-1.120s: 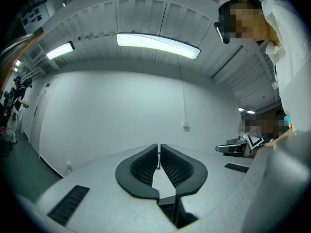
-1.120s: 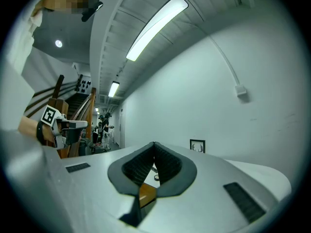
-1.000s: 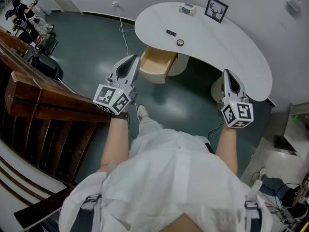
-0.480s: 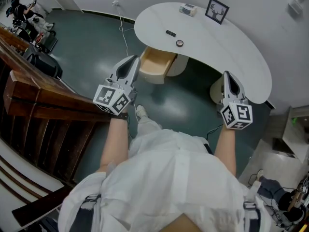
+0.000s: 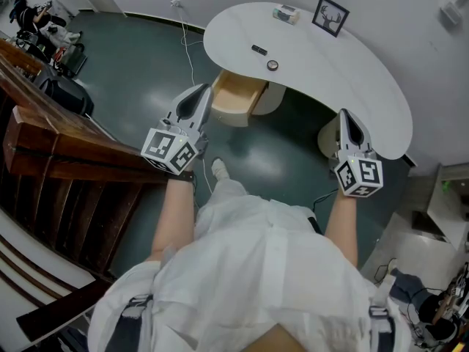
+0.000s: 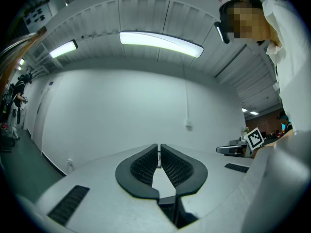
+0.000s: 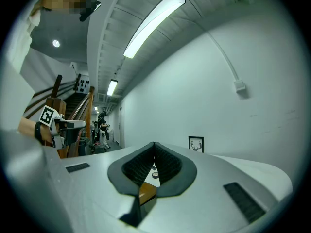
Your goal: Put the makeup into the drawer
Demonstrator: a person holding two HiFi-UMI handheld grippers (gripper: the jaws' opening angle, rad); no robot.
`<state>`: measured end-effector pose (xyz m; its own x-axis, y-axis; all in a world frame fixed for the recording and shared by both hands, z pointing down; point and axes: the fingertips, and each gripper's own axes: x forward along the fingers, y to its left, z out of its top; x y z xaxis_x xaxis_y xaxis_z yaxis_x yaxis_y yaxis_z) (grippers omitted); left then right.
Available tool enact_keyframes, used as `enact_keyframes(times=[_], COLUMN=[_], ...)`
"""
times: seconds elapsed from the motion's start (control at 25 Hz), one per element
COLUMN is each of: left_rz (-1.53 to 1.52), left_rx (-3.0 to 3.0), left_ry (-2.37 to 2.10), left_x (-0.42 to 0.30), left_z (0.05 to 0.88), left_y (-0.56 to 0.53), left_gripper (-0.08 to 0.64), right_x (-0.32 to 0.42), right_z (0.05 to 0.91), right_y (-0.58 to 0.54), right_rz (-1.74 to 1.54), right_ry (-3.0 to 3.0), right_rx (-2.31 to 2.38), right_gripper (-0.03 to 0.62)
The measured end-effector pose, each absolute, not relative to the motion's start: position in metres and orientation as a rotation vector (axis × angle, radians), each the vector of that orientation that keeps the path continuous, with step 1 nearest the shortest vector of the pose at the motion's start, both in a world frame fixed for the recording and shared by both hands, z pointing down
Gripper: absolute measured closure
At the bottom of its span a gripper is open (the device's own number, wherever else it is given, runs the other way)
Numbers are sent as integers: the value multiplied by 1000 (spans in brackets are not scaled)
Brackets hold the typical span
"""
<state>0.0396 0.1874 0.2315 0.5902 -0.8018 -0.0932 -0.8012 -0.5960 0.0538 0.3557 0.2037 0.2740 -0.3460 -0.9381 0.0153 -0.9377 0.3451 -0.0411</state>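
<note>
While left claw (image 5: 202, 87), right claw (image 5: 344, 111) clenched empty, makeup stick (image 5: 259, 49) seemingly lies left-right.

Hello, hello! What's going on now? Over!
Left gripper shut, empty; right gripper shut, empty. Round makeup case, black tube on table; drawer open. Nothing blocking.

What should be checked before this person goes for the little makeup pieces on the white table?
1. Drawer open to take things: ok, it stands pulled out under the white table.
2. Makeup in sight: ok, a small dark piece and a small round piece lie on the tabletop.
3. Left gripper free: ok, nothing between its jaws.
4. Right gripper free: ok, nothing held.
5. Jaws apart for a pick: not ok, both pairs are together.
6. Grippers at the makeup: not ok, both are short of it.
</note>
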Motion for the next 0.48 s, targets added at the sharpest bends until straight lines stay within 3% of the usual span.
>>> enact_keyframes(times=[0.48], left_rz=[-180], left_rx=[2751], left_ry=[-1427], left_x=[7], left_z=[243], left_y=[150], left_gripper=[529], right_x=[325], right_z=[284], right_y=[163], right_rz=[-91], right_ry=[2614], right_rx=[-1778], right_gripper=[583])
